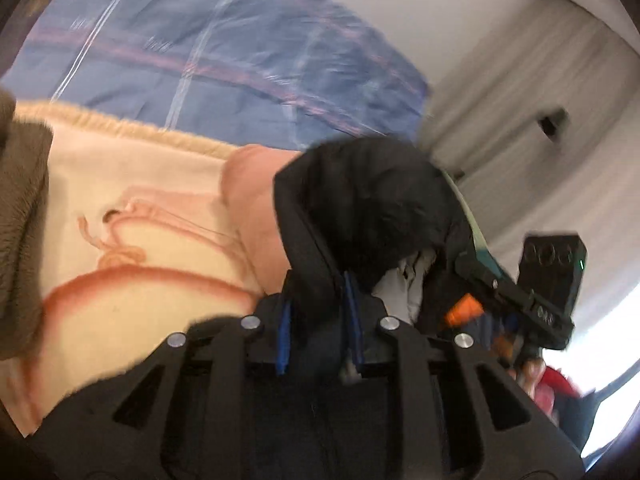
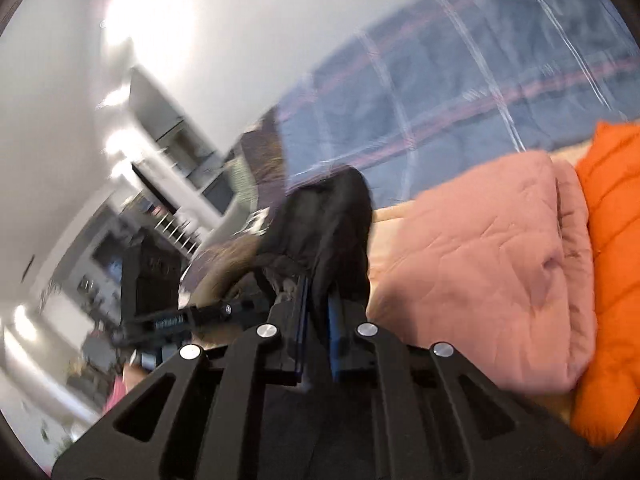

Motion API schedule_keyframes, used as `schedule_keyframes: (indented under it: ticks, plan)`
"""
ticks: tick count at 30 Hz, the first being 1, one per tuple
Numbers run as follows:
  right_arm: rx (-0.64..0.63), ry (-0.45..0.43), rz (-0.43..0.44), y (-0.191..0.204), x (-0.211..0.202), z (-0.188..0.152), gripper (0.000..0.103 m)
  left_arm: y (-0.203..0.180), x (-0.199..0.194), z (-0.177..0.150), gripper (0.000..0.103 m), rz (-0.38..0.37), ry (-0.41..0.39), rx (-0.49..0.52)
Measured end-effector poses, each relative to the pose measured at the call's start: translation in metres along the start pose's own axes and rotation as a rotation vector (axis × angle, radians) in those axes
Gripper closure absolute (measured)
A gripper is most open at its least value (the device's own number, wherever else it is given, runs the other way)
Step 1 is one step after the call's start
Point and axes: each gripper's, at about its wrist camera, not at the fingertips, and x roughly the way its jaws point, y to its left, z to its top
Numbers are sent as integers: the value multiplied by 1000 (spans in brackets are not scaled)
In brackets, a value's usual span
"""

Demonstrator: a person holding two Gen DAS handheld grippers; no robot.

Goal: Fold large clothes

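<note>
A black garment [image 1: 372,208] hangs bunched between both grippers above the bed. My left gripper [image 1: 318,296] is shut on a fold of its dark cloth, and pale lining [image 1: 404,280] shows just right of the pads. The right gripper's black housing [image 1: 552,276] sits close by on the right. In the right wrist view my right gripper [image 2: 318,304] is shut on the same black garment [image 2: 332,216], with brown fur trim [image 2: 224,268] spilling to the left. The fingertips of both grippers are buried in the fabric.
A folded pink quilted jacket [image 2: 480,264] and an orange puffer jacket [image 2: 616,240] lie on the cream blanket [image 1: 140,248]. Blue plaid bedding [image 1: 200,60] lies beyond. A brown fuzzy cloth [image 1: 20,220] is at the left edge. Curtains [image 1: 540,120] and shelves [image 2: 180,184] stand around.
</note>
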Motion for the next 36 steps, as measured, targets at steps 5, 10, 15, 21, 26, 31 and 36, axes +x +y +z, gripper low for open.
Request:
schedule_keyframes:
  ticks: [5, 10, 15, 21, 26, 31, 36]
  plan:
    - [-164, 97, -71, 30, -64, -79, 90, -16, -68, -82, 55, 13, 1, 137]
    - [-122, 166, -216, 30, -110, -148, 66, -4, -120, -145, 42, 109, -31, 144]
    - [-83, 85, -271, 56, -130, -161, 65, -6, -141, -168, 42, 167, -48, 126]
    - [-128, 144, -302, 94, -72, -170, 65, -48, -98, -187, 42, 130, 42, 182]
    - [-96, 182, -310, 98, -19, -181, 65, -76, -38, -199, 42, 212, 124, 287]
    - [-56, 303, -452, 63, 22, -219, 69, -49, 12, -226, 40, 305, 226, 281]
    - [-129, 286, -517, 88, 3, -209, 68, -57, -13, -227, 34, 281, 187, 296]
